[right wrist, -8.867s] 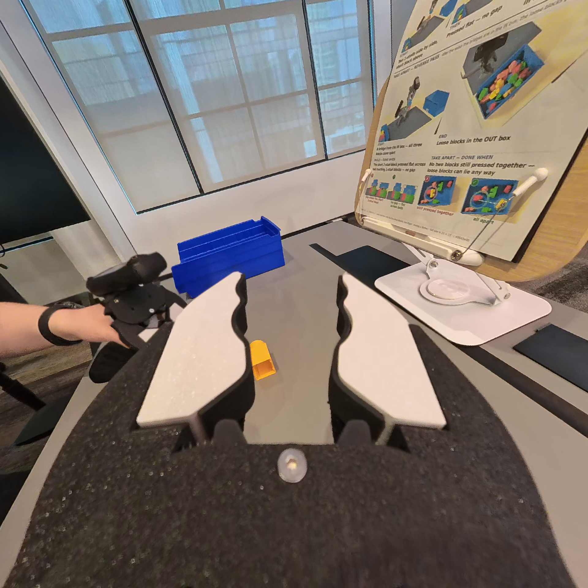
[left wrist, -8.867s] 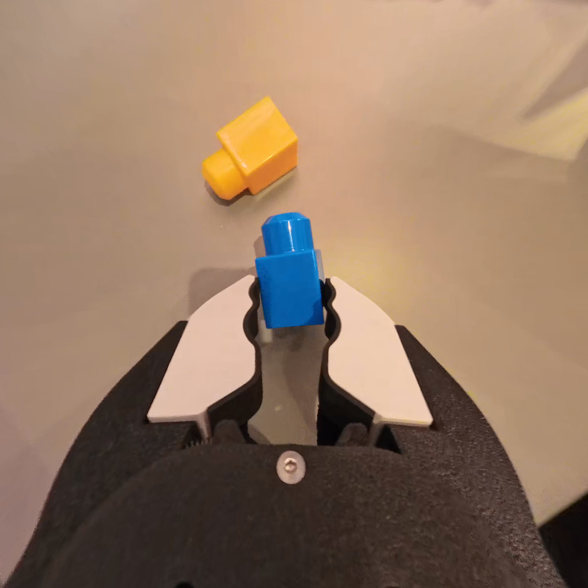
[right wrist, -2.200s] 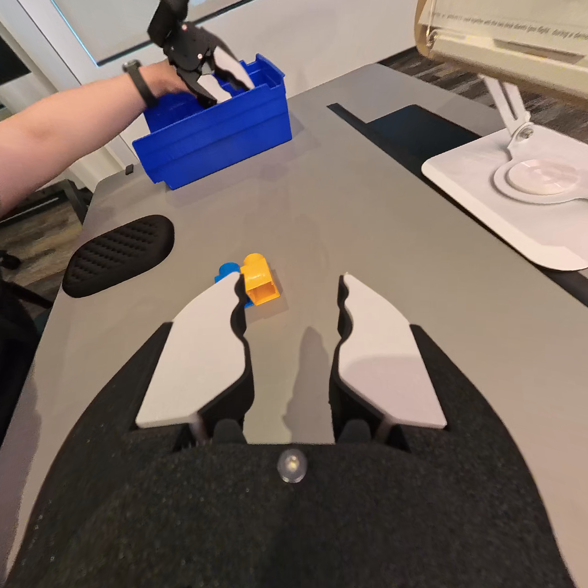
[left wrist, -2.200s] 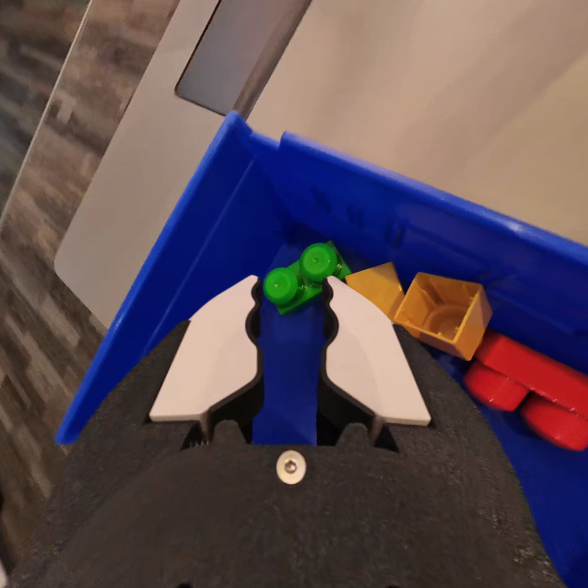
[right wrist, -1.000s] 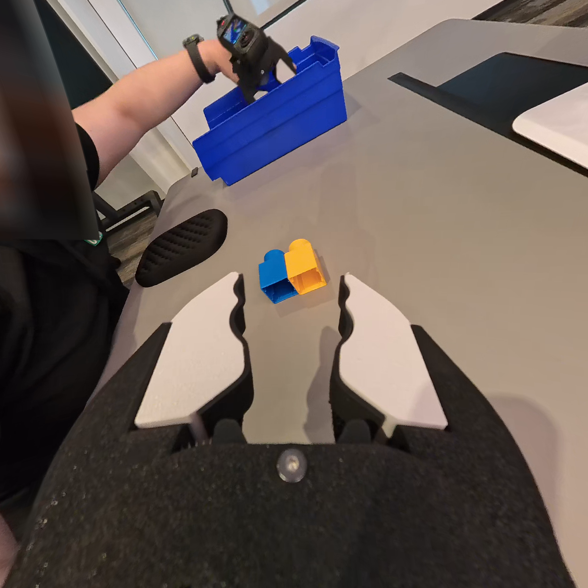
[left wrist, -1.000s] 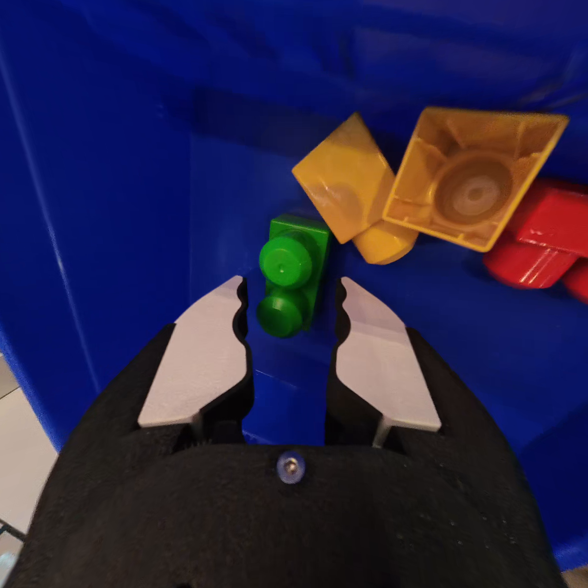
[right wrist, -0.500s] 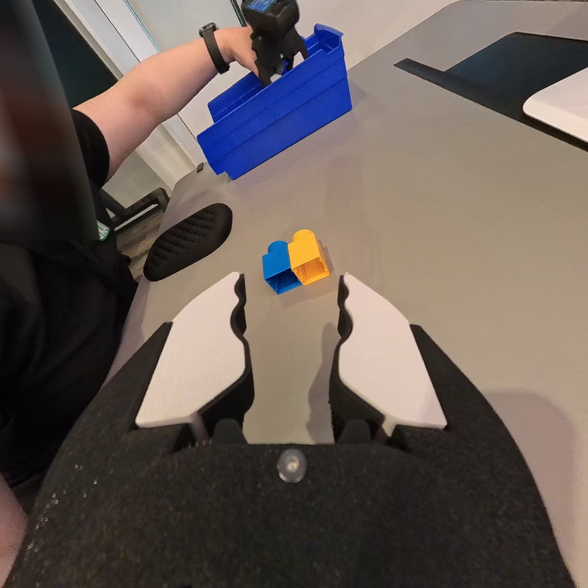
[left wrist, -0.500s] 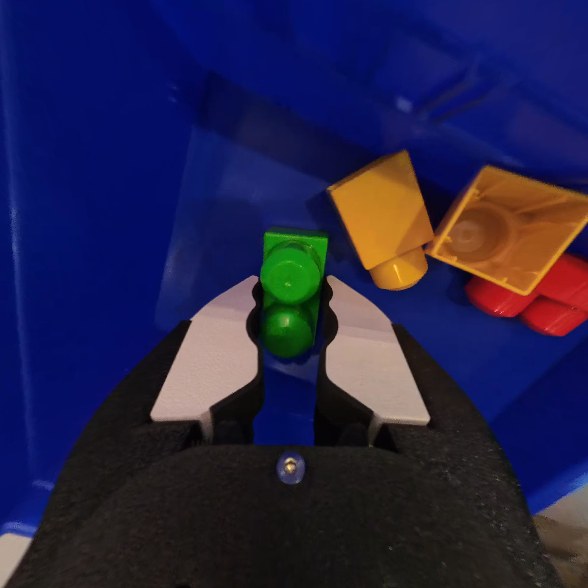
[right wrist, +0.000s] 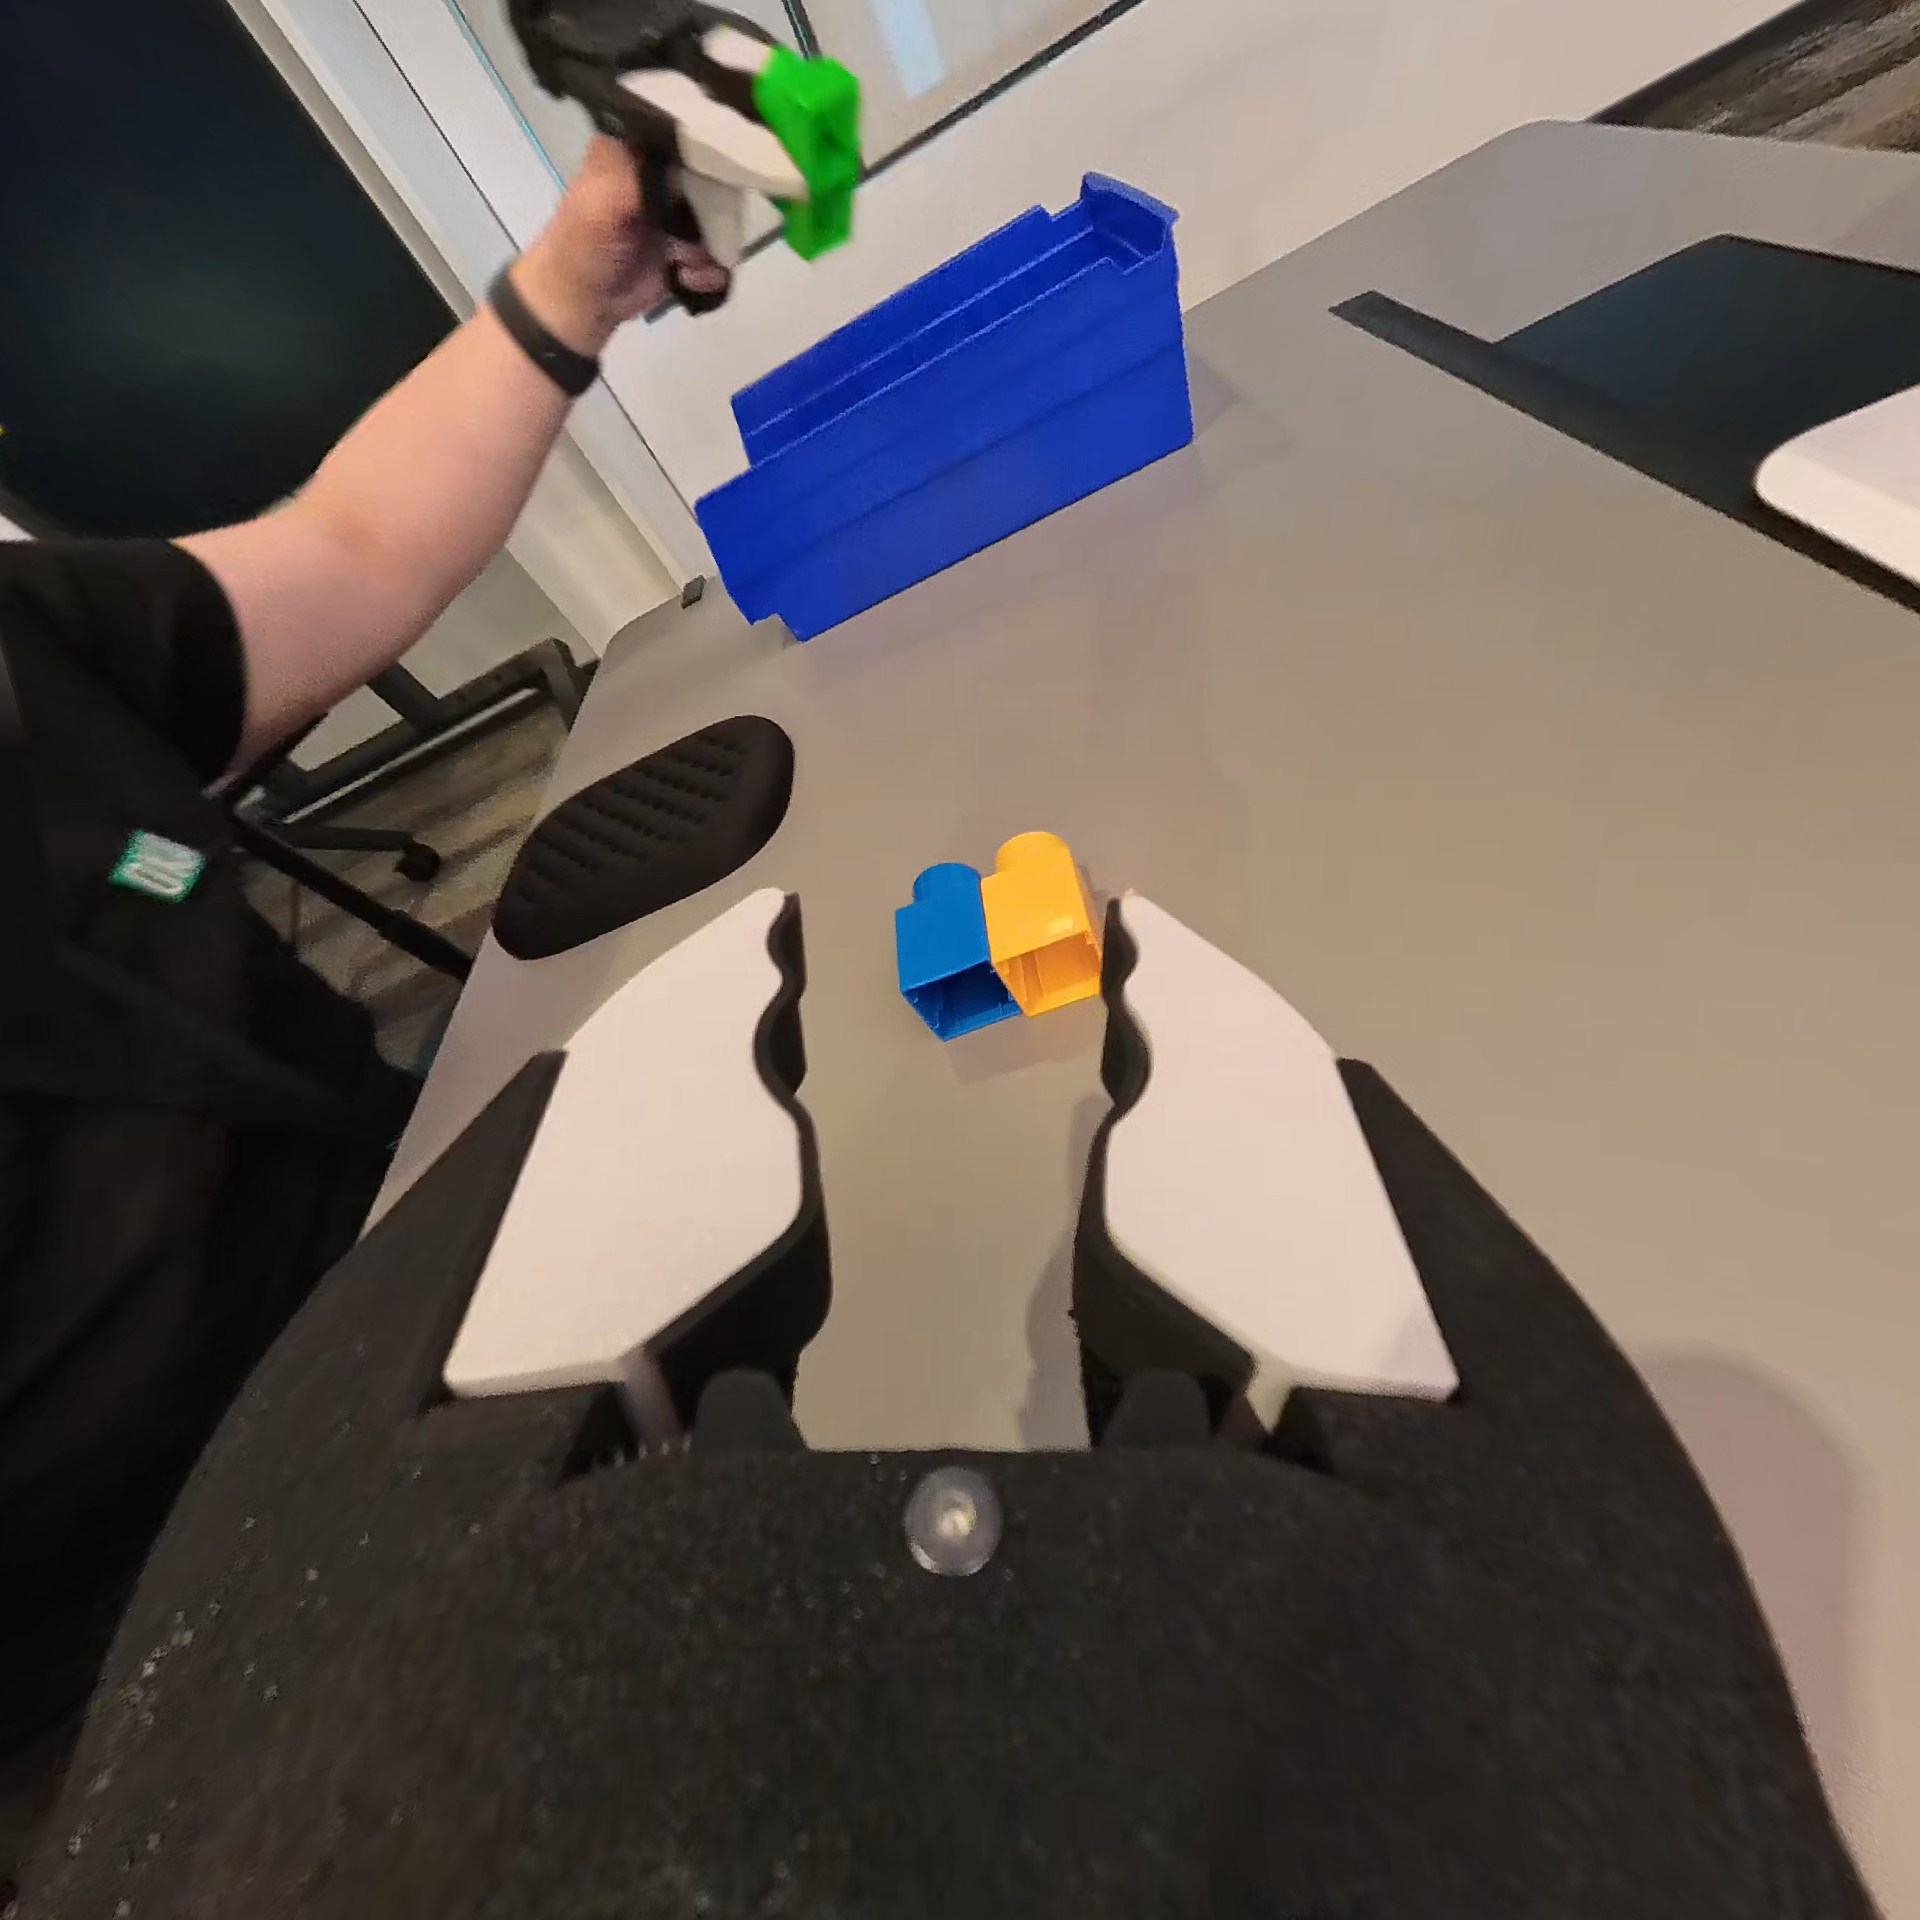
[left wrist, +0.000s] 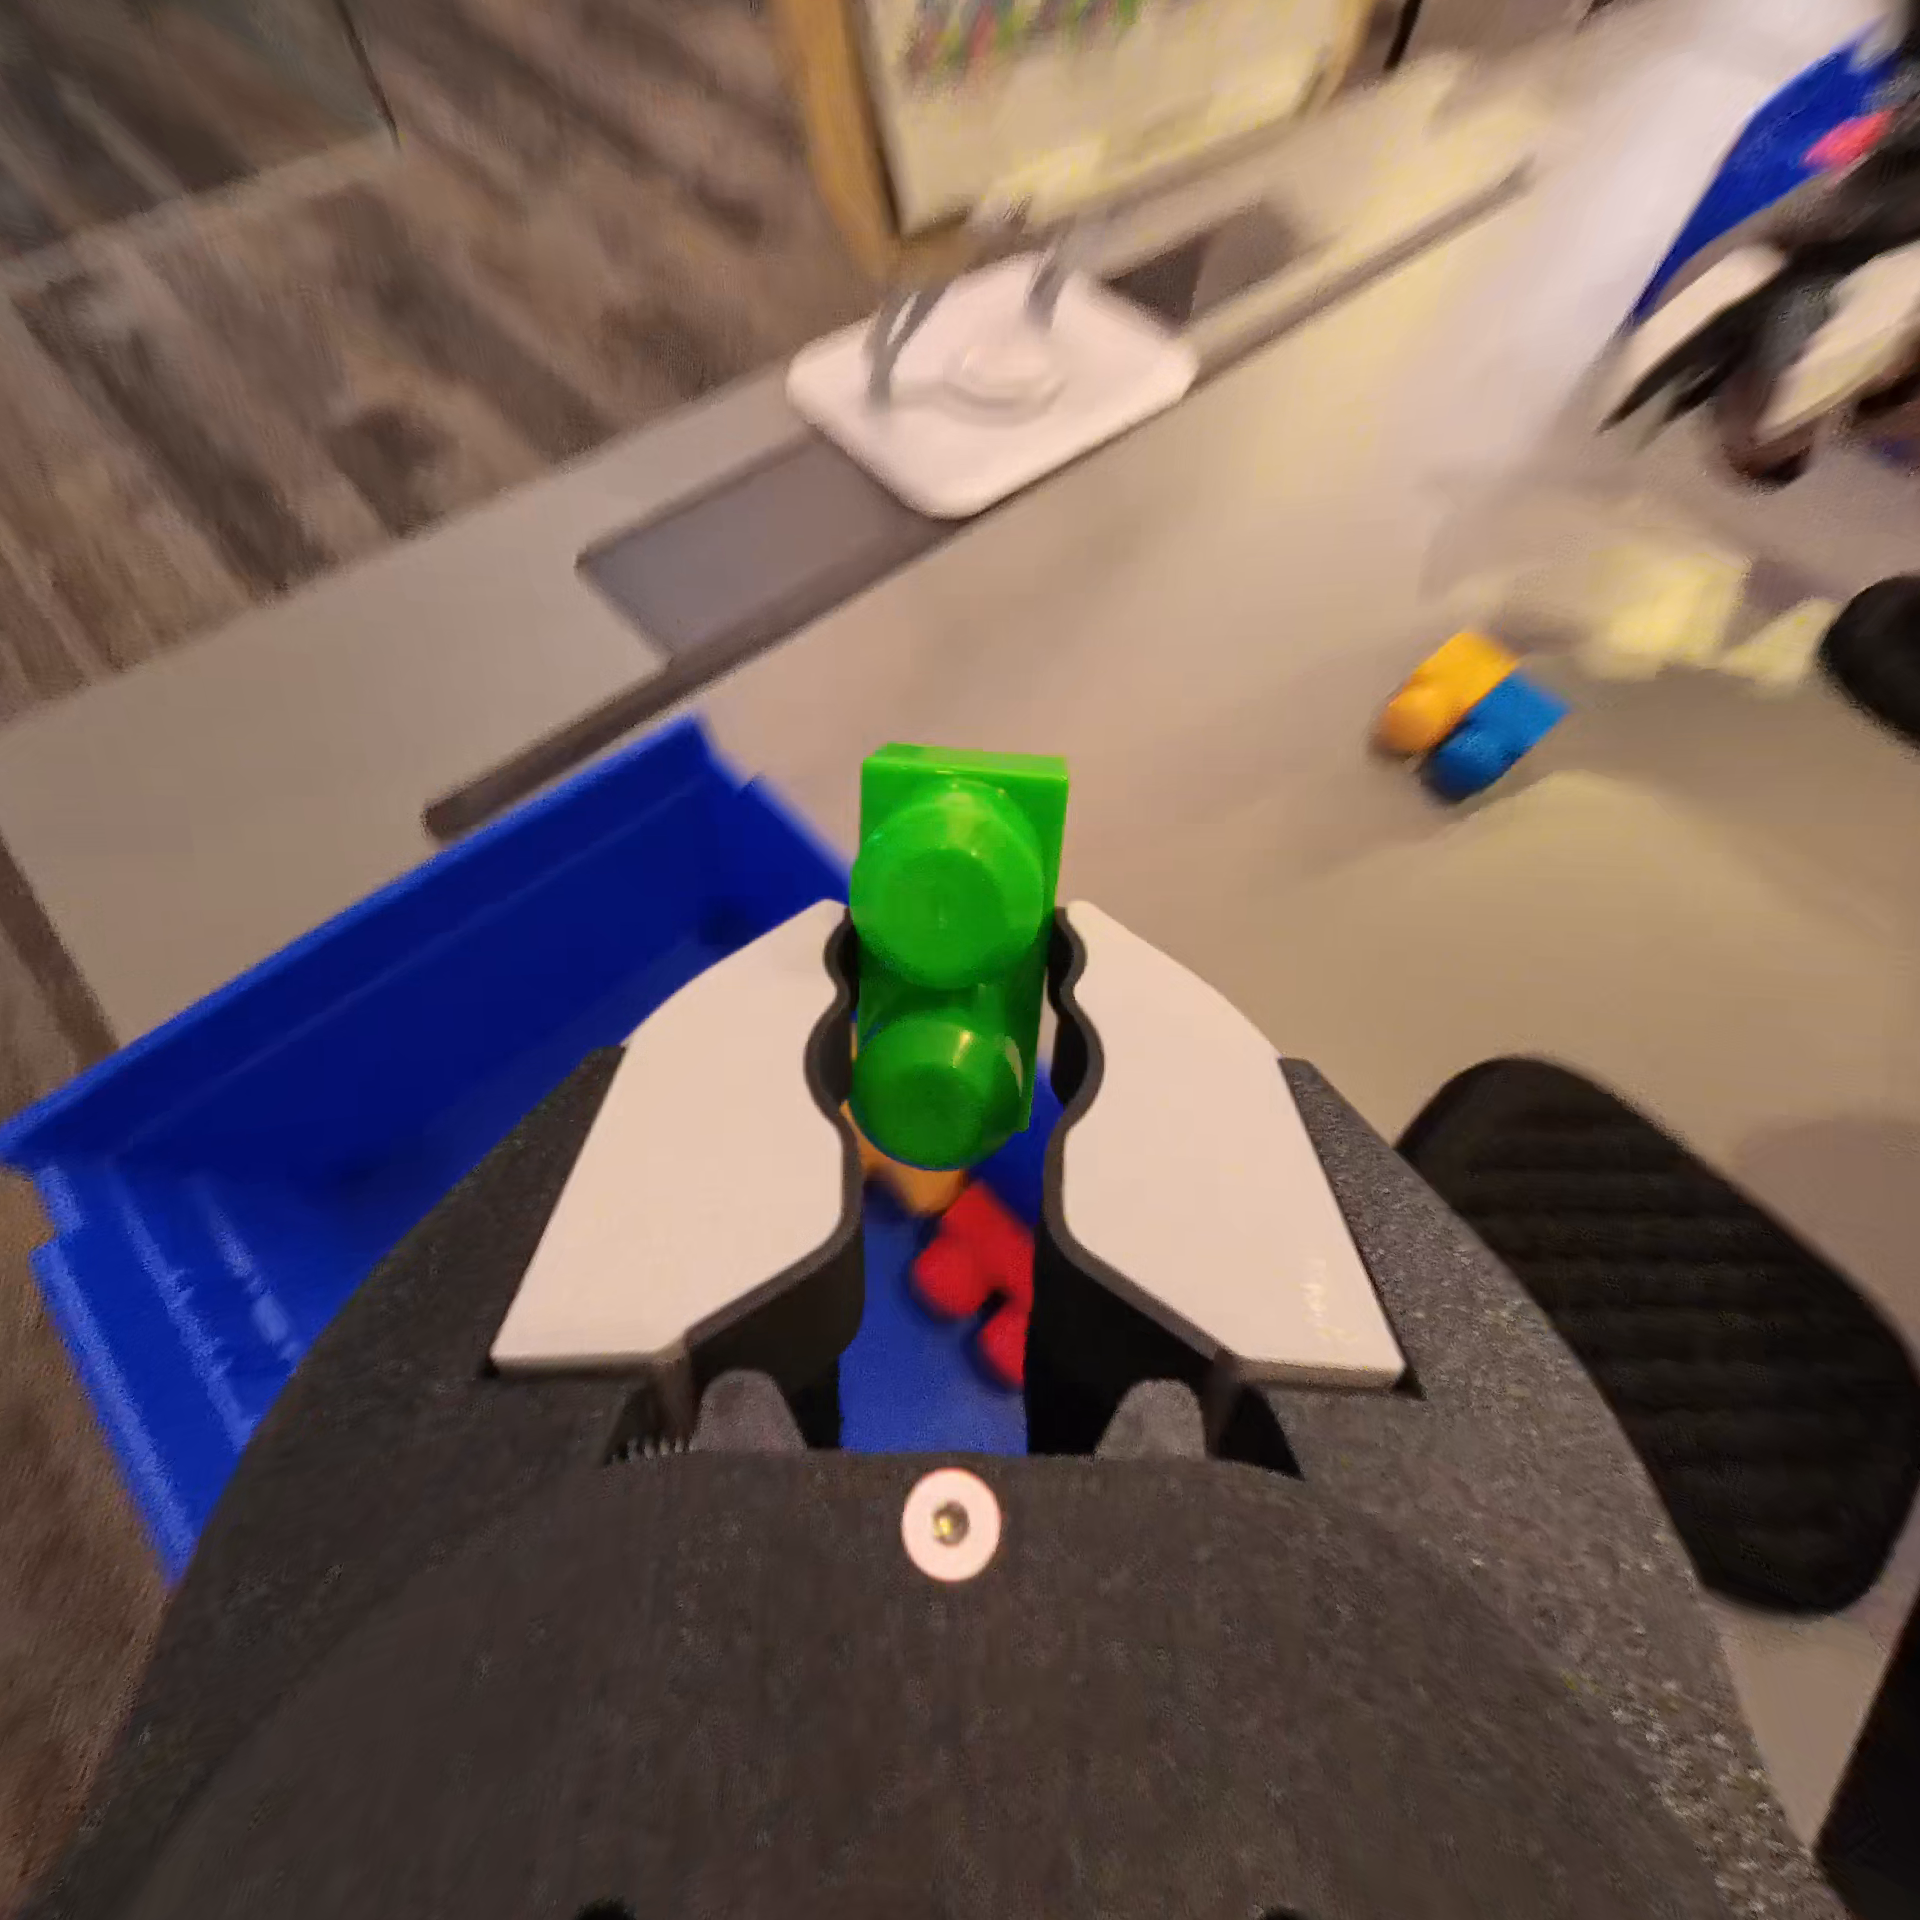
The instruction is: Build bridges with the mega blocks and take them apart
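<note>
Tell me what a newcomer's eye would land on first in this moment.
The bright green block, clamped in the left gripper and held in the air above the blue bin. Next, the blue block and yellow block lying side by side on the grey table, just ahead of the open right gripper.

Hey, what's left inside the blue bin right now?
In the left wrist view, the blue bin shows a red block and part of an orange block. The left gripper and its green block cover the rest.
</note>
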The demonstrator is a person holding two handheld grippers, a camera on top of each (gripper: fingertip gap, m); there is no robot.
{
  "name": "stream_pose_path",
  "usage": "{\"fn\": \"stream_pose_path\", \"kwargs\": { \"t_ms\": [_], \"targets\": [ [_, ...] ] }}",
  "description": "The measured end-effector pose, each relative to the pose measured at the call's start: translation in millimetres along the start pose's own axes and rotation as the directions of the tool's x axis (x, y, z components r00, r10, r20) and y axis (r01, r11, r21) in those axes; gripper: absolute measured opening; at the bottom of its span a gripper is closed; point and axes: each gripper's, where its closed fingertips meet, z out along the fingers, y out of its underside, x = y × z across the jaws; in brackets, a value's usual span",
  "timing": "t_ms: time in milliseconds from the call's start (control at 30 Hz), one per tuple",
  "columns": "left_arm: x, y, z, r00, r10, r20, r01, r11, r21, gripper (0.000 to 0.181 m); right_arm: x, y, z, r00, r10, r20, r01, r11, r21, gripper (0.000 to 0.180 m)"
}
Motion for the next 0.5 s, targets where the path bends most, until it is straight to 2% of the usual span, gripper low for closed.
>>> {"fn": "stream_pose_path", "kwargs": {
  "t_ms": [133,233,367,500],
  "targets": [
    [79,-36,-8,0.994,0.097,0.042,-0.104,0.972,0.211,0.034,-4,1,15,0.993,-0.099,-0.072,0.093,0.993,-0.077,0.053],
    [130,-41,8,0.995,0.100,0.022,-0.102,0.943,0.315,0.034,-17,5,29,0.975,-0.208,-0.082,0.190,0.964,-0.186,0.056],
    [188,-39,38,0.992,0.071,-0.105,-0.021,0.909,0.417,0.034,-28,14,52,0.923,-0.380,-0.064,0.331,0.867,-0.373,0.067],
    [218,-37,57,0.987,0.050,-0.151,0.028,0.879,0.476,0.034,-7,27,66,0.865,-0.487,-0.122,0.333,0.739,-0.586,0.083]
  ]
}}
